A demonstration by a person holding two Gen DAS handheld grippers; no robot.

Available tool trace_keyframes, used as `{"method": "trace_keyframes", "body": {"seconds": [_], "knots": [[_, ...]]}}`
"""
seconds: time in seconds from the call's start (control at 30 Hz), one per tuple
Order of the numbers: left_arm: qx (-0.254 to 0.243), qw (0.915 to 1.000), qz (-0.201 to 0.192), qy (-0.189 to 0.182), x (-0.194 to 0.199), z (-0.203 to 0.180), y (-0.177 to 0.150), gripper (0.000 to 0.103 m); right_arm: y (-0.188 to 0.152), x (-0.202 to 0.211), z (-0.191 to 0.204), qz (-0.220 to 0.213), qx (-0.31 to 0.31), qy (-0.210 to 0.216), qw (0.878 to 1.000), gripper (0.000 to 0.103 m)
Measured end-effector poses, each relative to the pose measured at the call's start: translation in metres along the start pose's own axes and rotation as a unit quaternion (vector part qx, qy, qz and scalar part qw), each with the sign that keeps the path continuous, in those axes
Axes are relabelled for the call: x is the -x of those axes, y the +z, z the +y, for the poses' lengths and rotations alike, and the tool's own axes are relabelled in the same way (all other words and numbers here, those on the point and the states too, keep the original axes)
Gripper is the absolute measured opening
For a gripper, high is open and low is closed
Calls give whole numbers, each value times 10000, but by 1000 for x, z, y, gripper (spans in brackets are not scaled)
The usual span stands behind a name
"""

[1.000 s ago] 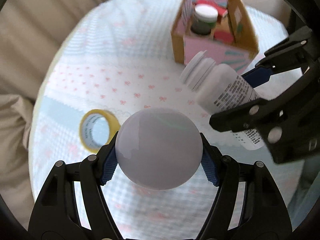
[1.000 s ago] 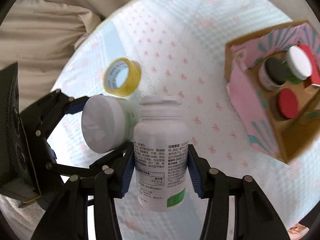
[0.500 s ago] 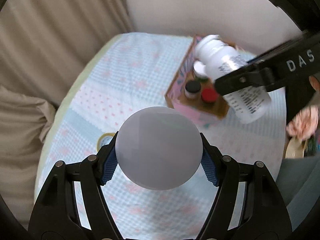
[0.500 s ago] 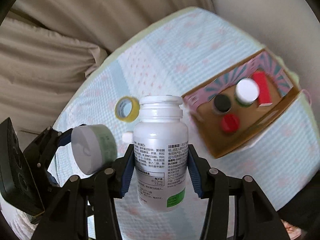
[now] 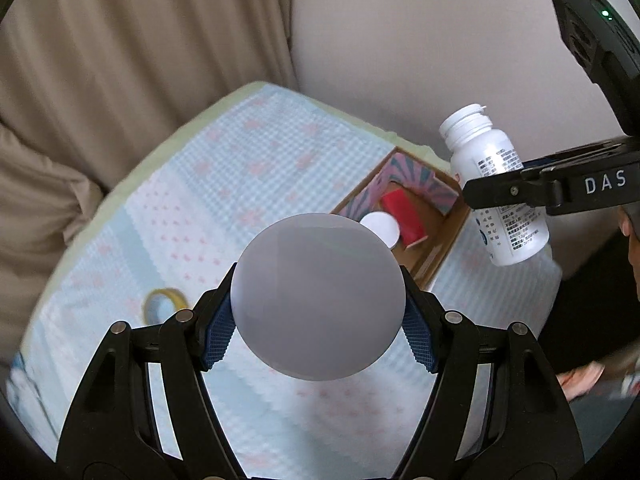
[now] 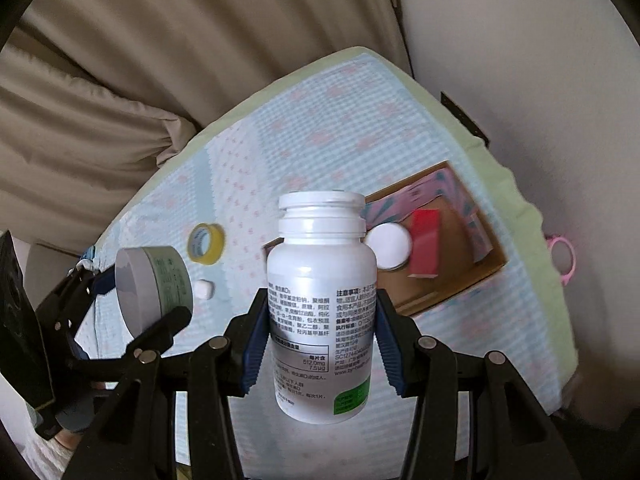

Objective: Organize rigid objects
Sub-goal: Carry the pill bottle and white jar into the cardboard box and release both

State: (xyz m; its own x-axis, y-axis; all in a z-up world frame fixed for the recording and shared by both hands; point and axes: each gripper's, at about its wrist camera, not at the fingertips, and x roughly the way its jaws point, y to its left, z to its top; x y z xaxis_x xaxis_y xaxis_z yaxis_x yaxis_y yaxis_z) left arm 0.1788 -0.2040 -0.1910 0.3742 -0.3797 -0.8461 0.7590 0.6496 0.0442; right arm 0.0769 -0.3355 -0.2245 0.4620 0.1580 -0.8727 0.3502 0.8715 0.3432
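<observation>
Item 1, your left gripper [image 5: 318, 322]: blue pads pinch a round jar [image 5: 318, 298] by its sides, its grey lid facing the camera, held in the air above the table [image 5: 224, 184]. In the right wrist view the same jar [image 6: 154, 290] shows a pale green side at 9 o'clock.

Item 2, your right gripper [image 6: 322, 350]: pads pinch a white pill bottle [image 6: 322, 316] around its labelled body, cap up, also in the air. In the left wrist view the bottle [image 5: 494, 184] hangs at 2 o'clock, tilted, beside the box.

Item 3, cardboard box [image 5: 440, 240] with pink patterned walls, open top, on the checked cloth. The jar covers its near corner in the left wrist view; the bottle covers its left end in the right wrist view. Inside: a white-lidded jar [image 6: 388, 246] and, just beside it, a red block [image 6: 426, 244].

Item 4, yellow tape roll [image 6: 205, 243], lying on the cloth at 10 o'clock of the bottle, well apart from the box.

Item 5, small white cube [image 6: 204, 290], on the cloth near the tape.

Item 6, beige curtain [image 5: 120, 60], behind the table.

Item 7, pink ring [image 6: 562, 258], past the table's far edge at 3 o'clock.
</observation>
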Motion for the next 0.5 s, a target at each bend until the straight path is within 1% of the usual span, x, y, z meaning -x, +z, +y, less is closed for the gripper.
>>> {"method": "trace_keyframes", "body": {"seconds": [0.1,0.13,0.37,0.5], "knots": [[484,9987,145,-77,-21,-15,10,69,18,-6,-28,98,43,-50,9999,46],[569,9982,168,-100,-26,-18,13,69,23,-9,-35,130,58,-90,9999,46],[866,9953,417,-95,-80,-41,32,69,56,-42,-90,461,7,-271,9986,46],[1067,9916,720,-144,-125,-44,33,69,68,-73,-107,700,172,-309,9969,46]]}}
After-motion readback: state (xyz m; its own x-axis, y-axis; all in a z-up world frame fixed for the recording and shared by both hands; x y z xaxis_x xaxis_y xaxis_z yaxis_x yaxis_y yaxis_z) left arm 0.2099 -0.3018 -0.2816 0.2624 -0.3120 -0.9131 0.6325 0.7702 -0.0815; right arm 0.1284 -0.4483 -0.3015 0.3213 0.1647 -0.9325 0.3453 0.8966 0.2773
